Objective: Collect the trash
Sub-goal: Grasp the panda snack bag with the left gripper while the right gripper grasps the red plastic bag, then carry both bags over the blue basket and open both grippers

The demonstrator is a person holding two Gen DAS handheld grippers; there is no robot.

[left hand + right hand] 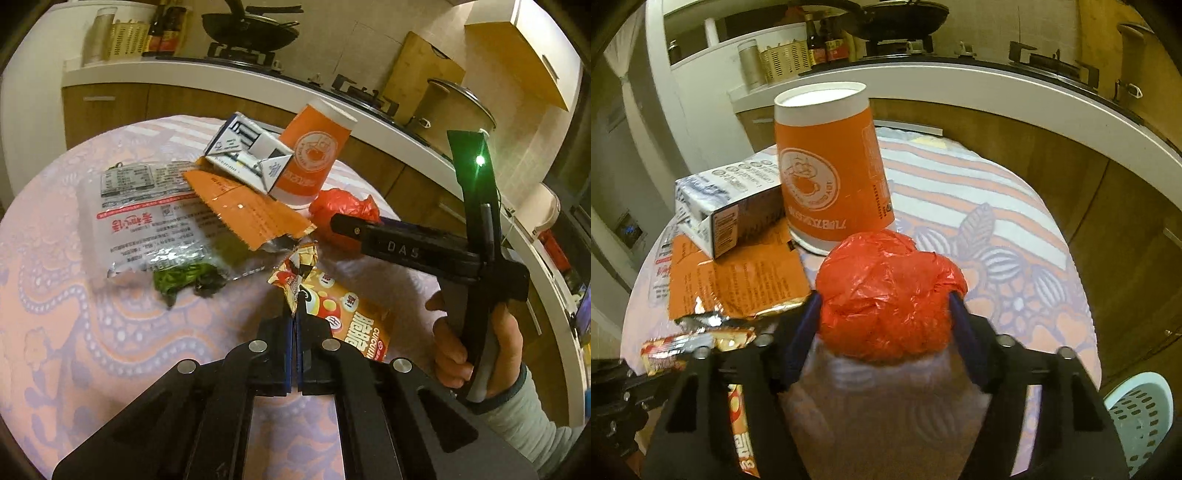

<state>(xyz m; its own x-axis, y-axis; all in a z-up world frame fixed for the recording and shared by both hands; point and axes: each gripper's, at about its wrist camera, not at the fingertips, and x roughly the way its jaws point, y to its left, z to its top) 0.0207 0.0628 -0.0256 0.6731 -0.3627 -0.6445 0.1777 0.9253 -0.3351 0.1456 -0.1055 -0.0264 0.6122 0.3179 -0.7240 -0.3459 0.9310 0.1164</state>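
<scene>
Pinching the torn end of the snack wrapper [334,314] with my left gripper [295,314], I am keeping its jaws closed tight on the foil while the wrapper lies on the patterned tablecloth [74,332] just in front of me. My right gripper [886,310] is standing open around the crumpled red plastic bag [886,291], which sits on the cloth just below the upturned orange paper cup [831,173]; I cannot tell whether the fingers touch it, but they are not squeezing. I am judging this as the gathering step, with the milk carton [716,214] and orange packet [738,280] untouched. Next I am needing to close on the bag, lift both pieces, and carry them toward the pale green basket [1145,417].
</scene>
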